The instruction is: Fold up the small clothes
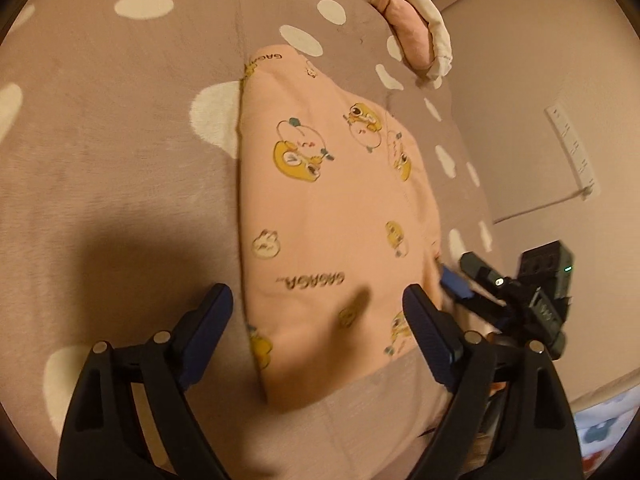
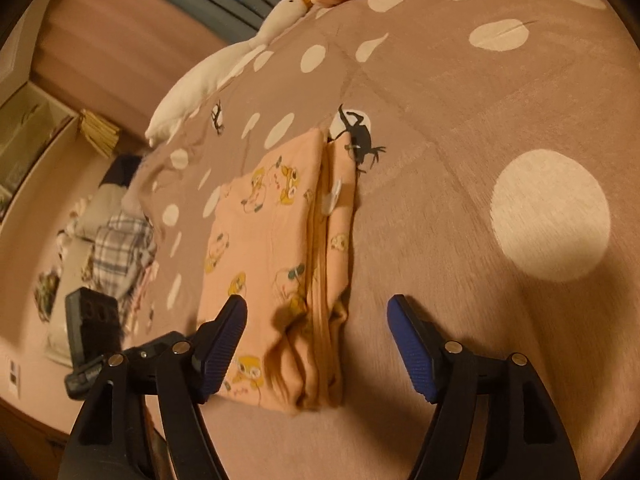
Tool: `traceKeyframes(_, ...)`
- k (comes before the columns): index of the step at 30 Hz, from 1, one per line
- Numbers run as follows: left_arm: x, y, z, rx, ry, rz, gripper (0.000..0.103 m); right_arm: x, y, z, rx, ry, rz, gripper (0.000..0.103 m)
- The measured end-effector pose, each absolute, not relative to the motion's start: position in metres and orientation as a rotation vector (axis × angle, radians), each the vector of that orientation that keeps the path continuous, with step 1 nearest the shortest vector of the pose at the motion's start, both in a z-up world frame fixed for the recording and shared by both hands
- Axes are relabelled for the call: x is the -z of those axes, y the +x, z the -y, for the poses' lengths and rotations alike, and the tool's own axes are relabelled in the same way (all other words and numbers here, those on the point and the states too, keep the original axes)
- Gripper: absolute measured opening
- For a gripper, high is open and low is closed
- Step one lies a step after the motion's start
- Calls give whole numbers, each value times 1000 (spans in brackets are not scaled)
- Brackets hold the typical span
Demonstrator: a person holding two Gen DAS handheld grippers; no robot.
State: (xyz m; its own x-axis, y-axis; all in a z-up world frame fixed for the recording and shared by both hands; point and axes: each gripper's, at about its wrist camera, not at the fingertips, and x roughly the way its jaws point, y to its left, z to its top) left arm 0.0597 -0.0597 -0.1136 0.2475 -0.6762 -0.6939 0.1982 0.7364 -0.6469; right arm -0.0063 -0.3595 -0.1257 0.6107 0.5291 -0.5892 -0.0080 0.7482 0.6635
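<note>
I see the peach cartoon-print garment (image 1: 320, 208) lying folded into a long, layered rectangle on the spotted brown bedspread (image 1: 120, 160). My left gripper (image 1: 318, 312) and right gripper (image 2: 316, 324) both gape wide above its near end, gripping nothing.

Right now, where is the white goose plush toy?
In the right wrist view, the white goose plush toy lies upper left along the dotted brown blanket's edge, beyond the folded peach printed garment.

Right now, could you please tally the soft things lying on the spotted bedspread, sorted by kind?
Folded peach cartoon-print garment: 1
Pile of pink and cream clothes: 1
White goose plush toy: 1
Total: 3
</note>
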Motion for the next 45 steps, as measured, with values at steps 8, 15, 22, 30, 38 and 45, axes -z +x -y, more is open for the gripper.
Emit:
traceKeyframes(8, 117, 79, 63, 663, -594, -1194, 95, 127, 14, 358, -362, 733, -898, 80)
traceKeyframes(15, 118, 86, 69, 665, -614, -1188, 101, 132, 31, 351, -391, 765, -908, 80)
traceKeyframes(22, 122, 98, 72, 675, -623, -1178, 102, 136, 50, 343, -436, 800, -903, 80)
traceKeyframes(30, 124, 107, 79, 690, -618, -1154, 102, 134, 62, 329, -441, 713, -902, 74)
traceKeyframes(38, 122, 106, 79, 624, -554, -1170, 80, 139, 58, 337, -397, 687, -916, 45)
traceKeyframes(45, 119, 103, 84, 547, -462, -1168, 63, 132, 57, 329, -369, 610, -908, 42)
